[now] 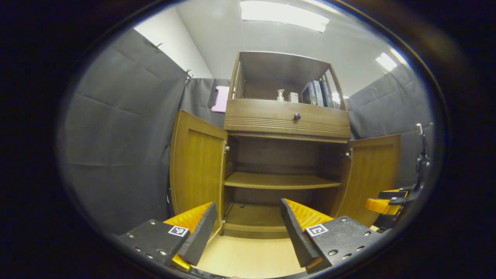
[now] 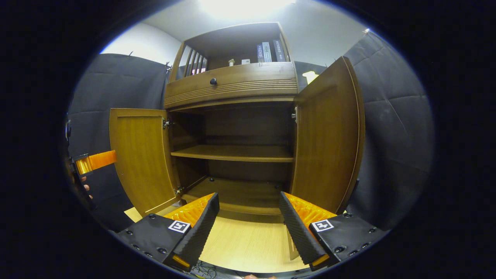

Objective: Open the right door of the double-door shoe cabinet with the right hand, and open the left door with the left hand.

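The wooden shoe cabinet point(image 1: 286, 120) stands ahead with both lower doors swung wide. In the left gripper view the left door point(image 1: 197, 166) hangs open just beyond my left gripper point(image 1: 248, 228), which is open and holds nothing. The right door point(image 1: 372, 174) stands open too, with the other gripper point(image 1: 387, 203) at its far side. In the right gripper view the right door point(image 2: 329, 135) is open close ahead of my right gripper point(image 2: 248, 223), open and empty. The left door point(image 2: 141, 159) stands open, with the left gripper point(image 2: 95, 162) beside it. The inner shelf point(image 2: 236, 153) is bare.
A drawer with a dark knob point(image 1: 297, 116) sits above the doors. The top shelf holds books point(image 1: 317, 93) and a small bottle point(image 1: 280, 95). Black cloth walls point(image 1: 124, 147) close in on both sides. Pale wooden floor point(image 2: 248, 240) lies in front of the cabinet.
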